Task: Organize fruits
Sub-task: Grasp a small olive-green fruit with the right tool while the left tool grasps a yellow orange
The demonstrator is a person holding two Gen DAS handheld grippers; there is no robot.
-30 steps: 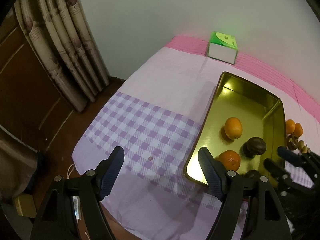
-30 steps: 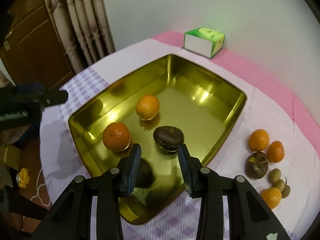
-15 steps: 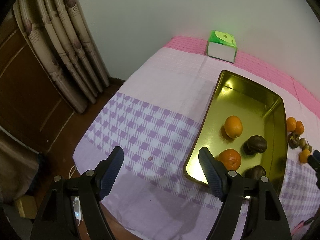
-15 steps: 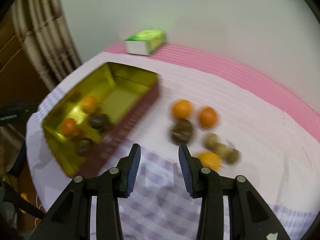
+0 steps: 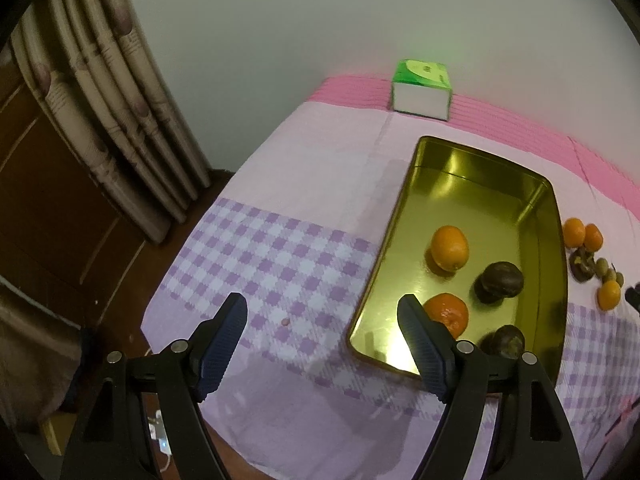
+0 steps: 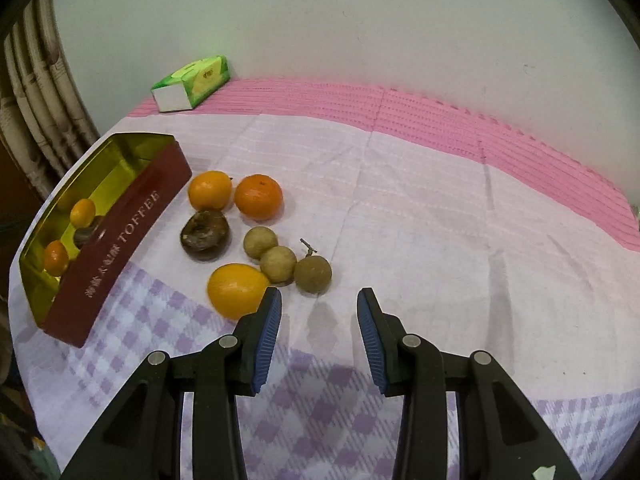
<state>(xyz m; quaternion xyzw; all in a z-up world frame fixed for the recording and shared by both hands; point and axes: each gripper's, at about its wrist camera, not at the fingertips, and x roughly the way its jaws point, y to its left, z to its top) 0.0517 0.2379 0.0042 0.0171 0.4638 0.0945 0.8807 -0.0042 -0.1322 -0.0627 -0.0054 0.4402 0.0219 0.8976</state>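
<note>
tin: gold-lined toffee tin [image 6: 120, 236] near the table's left edge, long axis running from the near edge toward the wall; two oranges and two dark fruits inside.
loose fruit: pile [image 6: 256, 236] on the cloth just right of the tin, apart from its red wall; three oranges, one dark fruit [image 6: 205, 235], three small brown ones.
right gripper [image 6: 319, 312]: jaws parted, nothing between them, above bare cloth; left finger just beside the nearest orange [image 6: 236, 290].
left gripper [image 5: 322, 338]: jaws wide, empty, over the checked cloth at the tin's near left corner.
tissue box [image 5: 422, 90]: at the far edge by the wall.
</note>
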